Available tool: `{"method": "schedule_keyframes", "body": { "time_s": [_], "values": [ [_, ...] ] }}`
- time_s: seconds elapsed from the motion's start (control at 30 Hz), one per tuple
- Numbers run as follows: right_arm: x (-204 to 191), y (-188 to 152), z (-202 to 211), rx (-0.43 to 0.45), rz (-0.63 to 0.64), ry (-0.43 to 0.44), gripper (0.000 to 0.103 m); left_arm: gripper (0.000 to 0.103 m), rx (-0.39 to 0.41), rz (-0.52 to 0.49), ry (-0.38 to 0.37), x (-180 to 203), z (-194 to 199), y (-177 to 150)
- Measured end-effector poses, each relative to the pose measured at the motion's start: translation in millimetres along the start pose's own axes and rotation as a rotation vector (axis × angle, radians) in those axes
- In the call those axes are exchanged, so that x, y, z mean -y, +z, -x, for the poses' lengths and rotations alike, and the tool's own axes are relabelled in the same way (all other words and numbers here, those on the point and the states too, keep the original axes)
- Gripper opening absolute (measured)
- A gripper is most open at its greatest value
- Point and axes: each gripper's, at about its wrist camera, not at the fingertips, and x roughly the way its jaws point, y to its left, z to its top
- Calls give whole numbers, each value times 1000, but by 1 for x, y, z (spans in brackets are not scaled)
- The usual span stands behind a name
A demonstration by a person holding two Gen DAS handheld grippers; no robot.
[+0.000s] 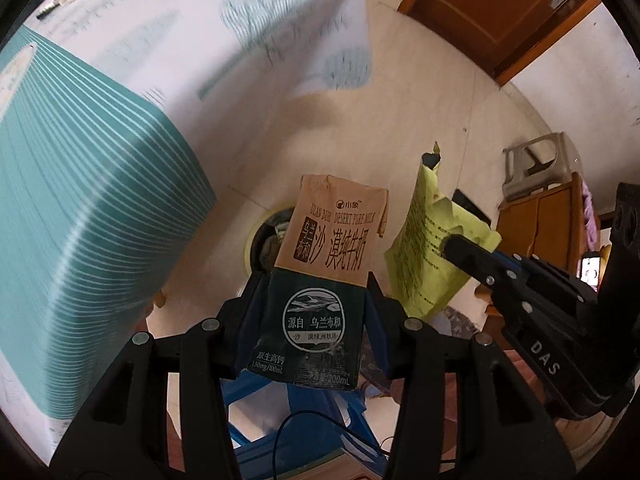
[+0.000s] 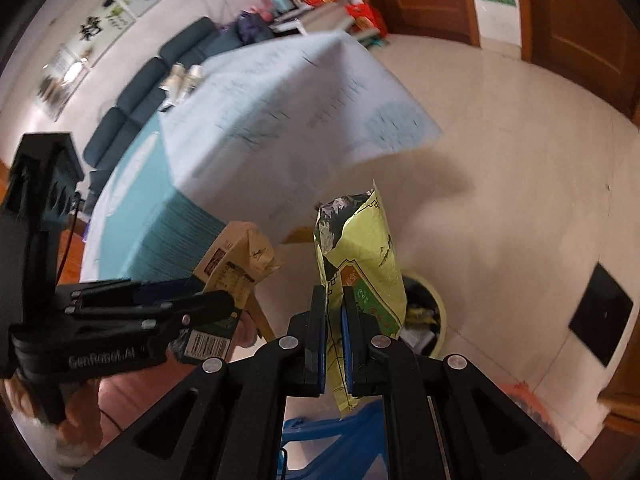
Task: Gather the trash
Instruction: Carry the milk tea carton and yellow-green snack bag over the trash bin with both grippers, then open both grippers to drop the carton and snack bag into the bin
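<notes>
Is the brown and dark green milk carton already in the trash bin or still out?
Out: the milk carton sits clamped in the left gripper, above the yellow-rimmed trash bin.

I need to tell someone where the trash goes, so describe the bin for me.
Start at the table draped in a pale printed cloth. On the cream tiled floor beside its corner stands a small round bin. Its yellow-green rim and the rubbish already inside set it apart.

We are reading "DESERT PURE MILK" and "200mL" on the milk carton (image 1: 320, 276). We are seeing white letters "DAS" on the right gripper (image 1: 450, 242). We are reading "GenRobot.AI" on the left gripper (image 2: 218, 300), though it is looking blurry.
</notes>
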Motion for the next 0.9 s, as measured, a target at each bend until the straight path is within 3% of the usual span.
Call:
{"method": "schedule_keyframes", "body": {
  "time_s": [0.23,0.43,0.67,0.9],
  "values": [
    [14,7,-36,-44,-57,-15,7,44,-71,-32,25,15,-46,-10],
    [40,13,-100,-103,-136,-69,7,44,-105,-52,27,17,-105,-7],
    [76,0,-172,-179,-255,-100,7,44,-197,-36,53,2,-188,-7],
    [98,-13,-210,-226,-294,-125,7,45,-234,3,64,-16,-231,1]
  ]
}}
